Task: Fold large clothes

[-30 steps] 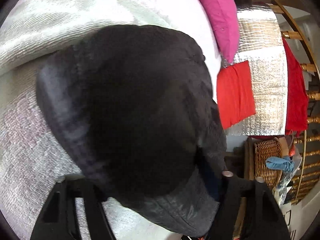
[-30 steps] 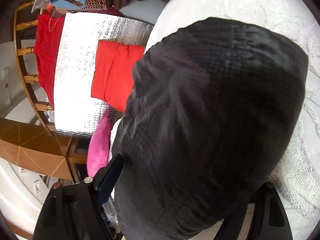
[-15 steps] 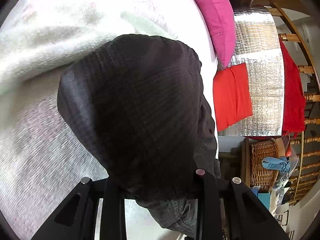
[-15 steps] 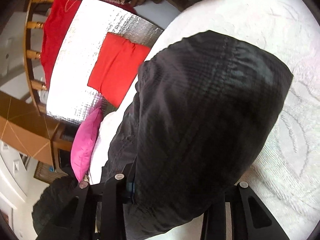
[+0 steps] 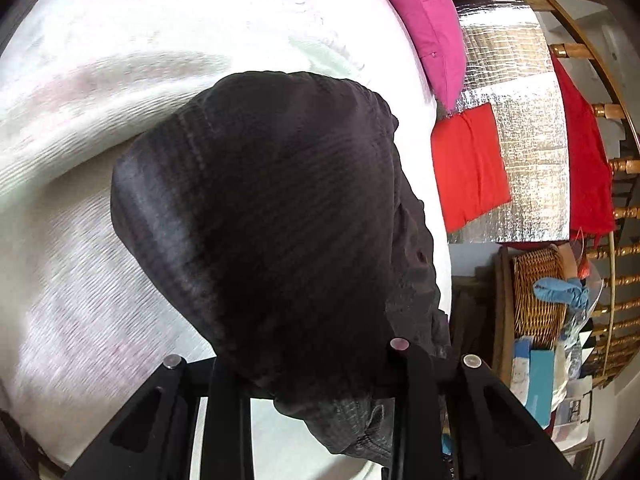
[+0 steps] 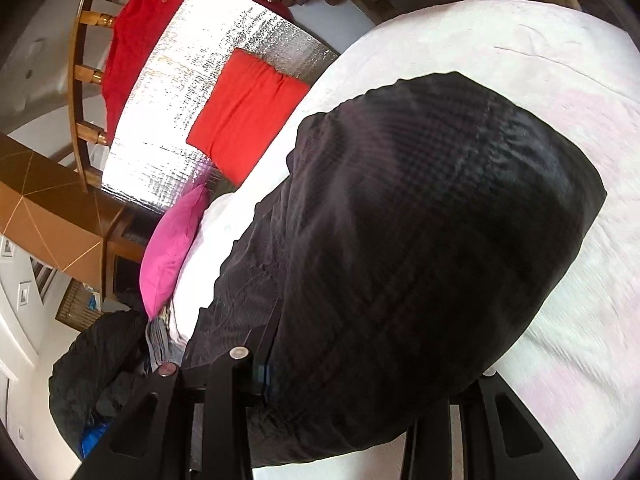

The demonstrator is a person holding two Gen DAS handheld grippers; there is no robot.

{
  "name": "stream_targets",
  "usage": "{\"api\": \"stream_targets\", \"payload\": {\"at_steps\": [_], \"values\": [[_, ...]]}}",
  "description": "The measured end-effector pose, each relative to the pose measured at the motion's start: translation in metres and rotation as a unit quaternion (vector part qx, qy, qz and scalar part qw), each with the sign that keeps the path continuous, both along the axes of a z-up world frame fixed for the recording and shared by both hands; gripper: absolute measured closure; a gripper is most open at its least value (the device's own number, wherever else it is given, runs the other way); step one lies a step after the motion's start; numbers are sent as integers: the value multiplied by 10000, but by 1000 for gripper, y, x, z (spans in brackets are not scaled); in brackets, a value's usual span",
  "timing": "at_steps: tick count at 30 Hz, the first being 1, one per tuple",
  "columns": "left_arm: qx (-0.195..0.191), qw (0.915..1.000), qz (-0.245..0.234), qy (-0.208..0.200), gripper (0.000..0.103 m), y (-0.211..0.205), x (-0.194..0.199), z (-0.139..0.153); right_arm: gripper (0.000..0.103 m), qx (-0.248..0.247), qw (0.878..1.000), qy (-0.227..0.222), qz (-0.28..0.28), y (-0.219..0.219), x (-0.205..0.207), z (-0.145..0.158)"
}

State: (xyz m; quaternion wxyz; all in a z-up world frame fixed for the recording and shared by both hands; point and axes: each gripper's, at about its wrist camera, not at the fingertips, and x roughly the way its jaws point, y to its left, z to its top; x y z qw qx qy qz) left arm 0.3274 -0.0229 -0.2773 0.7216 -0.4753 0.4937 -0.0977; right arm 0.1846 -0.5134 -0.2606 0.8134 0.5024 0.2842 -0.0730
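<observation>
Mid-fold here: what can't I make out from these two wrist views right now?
- Left tool: black garment bunches over its pads, so the contact line is hidden.
- Right tool: its right finger is buried under the black garment.
- Garment type and overall shape: it fills both views.
- White bedspread: near part motion-blurred.

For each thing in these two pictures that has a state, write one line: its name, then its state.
black garment: bunched, gripped at two places, draped over the white bedspread
left gripper: shut on the garment
right gripper: shut on the garment
red cloth: folded flat
pink pillow: at bed's edge
</observation>
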Motion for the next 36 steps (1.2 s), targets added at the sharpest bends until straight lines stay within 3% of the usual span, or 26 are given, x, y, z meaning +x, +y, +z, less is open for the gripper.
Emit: {"api": "stream_targets", "payload": {"at_steps": [10,15,16,18,20,25,27,30,32,36], "values": [[124,9999,-17,-55,72,4,-34,-7,64,46,10000,-43,-48,5,-29,-7],[-153,9995,-1,286,57,9,-22,-25,63,54,9999,-9,114,2,-22,-9],[-198,9992,-4,338,53,7,-19,-25,61,172,9997,5,159,-1,-18,-9],[-247,9990,-58,369,49,12,-21,-24,47,425,9987,122,239,-9,-23,-12],[-194,9990,-101,379,43,19,-28,-20,47,626,9973,225,317,-16,-29,-13],[-95,9991,-262,326,41,42,-51,-11,47,860,9939,258,637,-36,-60,-7],[156,9992,-249,269,41,51,-60,-3,43,699,9955,254,594,-50,-80,-1],[879,9961,9,121,41,65,-69,17,31,361,9988,154,291,-76,-105,14],[1440,9894,202,-21,41,74,-67,35,31,163,9998,59,99,-95,-110,24],[1852,9818,357,-232,35,77,-38,55,30,223,9996,-42,181,-123,-93,29]]}}
